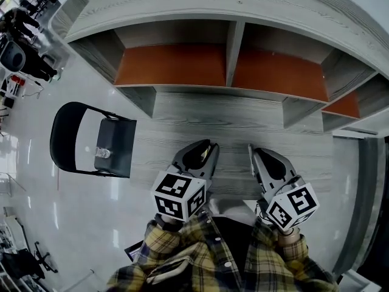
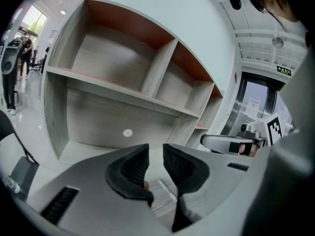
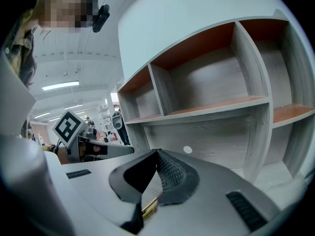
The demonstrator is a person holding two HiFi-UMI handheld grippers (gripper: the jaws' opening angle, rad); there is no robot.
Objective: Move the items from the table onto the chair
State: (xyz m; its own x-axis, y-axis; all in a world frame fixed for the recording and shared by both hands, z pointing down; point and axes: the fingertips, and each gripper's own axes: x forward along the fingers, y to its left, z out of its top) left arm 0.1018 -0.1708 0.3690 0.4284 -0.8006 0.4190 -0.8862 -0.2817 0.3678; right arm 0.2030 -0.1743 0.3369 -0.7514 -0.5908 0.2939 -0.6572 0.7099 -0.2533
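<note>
Grey wood shelving point(image 1: 226, 47) — orange-backed compartments point(image 1: 173, 64) — white wall point(image 2: 197, 14), glossy pale floor point(image 1: 76, 224)

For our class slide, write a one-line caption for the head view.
Over the grey table, left gripper open, right gripper shut; a small clear object rests on the black chair.

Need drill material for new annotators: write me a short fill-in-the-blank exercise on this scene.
1. The left gripper has its jaws ____, with a gap showing between them.
2. The right gripper has its jaws pressed ____.
3. A small clear item lies on the seat of the folding ____.
Missing words: apart; together; chair.
</note>
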